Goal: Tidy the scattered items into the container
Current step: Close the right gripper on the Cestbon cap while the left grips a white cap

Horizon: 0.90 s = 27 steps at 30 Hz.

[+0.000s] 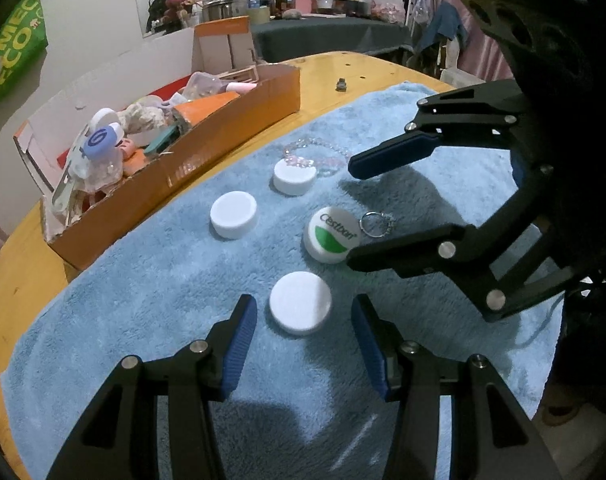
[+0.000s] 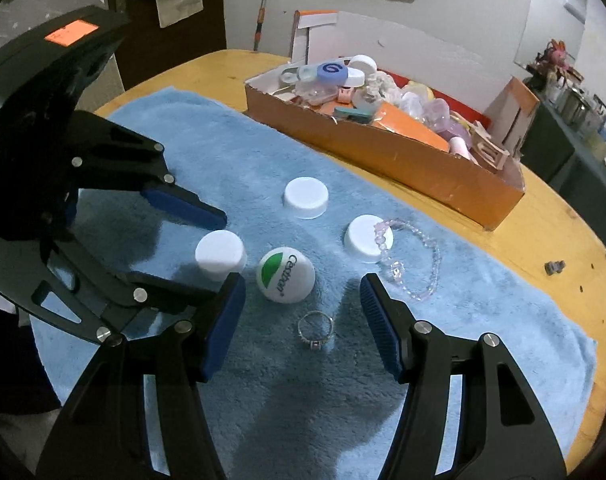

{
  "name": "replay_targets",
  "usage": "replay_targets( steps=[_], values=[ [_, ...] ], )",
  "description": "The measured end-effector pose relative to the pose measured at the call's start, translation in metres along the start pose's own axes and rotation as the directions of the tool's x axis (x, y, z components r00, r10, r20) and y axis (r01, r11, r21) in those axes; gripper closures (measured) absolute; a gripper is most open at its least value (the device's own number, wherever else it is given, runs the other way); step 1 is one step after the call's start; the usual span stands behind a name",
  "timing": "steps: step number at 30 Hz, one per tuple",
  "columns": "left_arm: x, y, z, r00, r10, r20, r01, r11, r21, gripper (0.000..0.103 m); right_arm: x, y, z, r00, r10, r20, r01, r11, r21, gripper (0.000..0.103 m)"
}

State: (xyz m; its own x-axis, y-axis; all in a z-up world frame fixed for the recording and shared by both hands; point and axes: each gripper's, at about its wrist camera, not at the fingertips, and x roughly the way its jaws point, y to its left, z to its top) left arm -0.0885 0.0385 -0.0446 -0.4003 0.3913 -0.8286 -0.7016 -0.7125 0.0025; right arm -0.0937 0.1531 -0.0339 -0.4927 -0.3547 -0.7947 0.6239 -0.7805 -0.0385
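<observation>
White cap [image 1: 300,302] lies between the open left tongs [image 1: 304,312]; right tongs [image 2: 301,298] gape over a ring [image 2: 316,330] on the towel [image 2: 263,152].

blue towel [image 2: 483,300], yellow table [image 2: 551,216]

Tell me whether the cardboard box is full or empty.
Nearly full. The cardboard box is heaped with caps, cases and plastic bits, some rising above its rim; its bottom is hidden.

Two close downward views, shared towel [image 1: 143,300]
</observation>
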Motion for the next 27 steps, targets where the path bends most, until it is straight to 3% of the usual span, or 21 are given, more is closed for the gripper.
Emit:
replay_targets(
  steps=[4, 12, 16, 21, 27],
  values=[
    [0.001, 0.004, -0.001, 1.0, -0.013, 0.002, 0.013, 1.0, -0.019, 0.057, 0.001, -0.003, 0.0, 0.999, 0.042, 0.006, -0.042, 0.999, 0.029, 0.045],
    [-0.001, 0.012, -0.001, 1.0, -0.029, 0.007, 0.029, 0.998, -0.048, 0.069, 0.004, 0.007, -0.001, 0.999, 0.035, 0.009, -0.035, 0.999, -0.003, 0.046],
    [-0.003, 0.012, -0.002, 1.0, -0.029, 0.007, 0.03, 0.999, -0.044, 0.069, 0.01, 0.013, 0.0, 1.0, 0.028, -0.007, -0.028, 0.999, -0.02, 0.052],
    [-0.004, 0.013, -0.003, 0.999, -0.035, 0.008, 0.036, 0.998, -0.053, 0.069, 0.017, 0.014, -0.002, 0.999, 0.015, -0.028, -0.015, 1.0, -0.018, 0.07],
    [-0.006, 0.014, -0.005, 0.999, -0.038, 0.011, 0.039, 0.997, -0.061, 0.069, 0.016, 0.014, -0.002, 1.0, -0.001, -0.023, 0.0, 1.0, -0.012, 0.072]
  ],
)
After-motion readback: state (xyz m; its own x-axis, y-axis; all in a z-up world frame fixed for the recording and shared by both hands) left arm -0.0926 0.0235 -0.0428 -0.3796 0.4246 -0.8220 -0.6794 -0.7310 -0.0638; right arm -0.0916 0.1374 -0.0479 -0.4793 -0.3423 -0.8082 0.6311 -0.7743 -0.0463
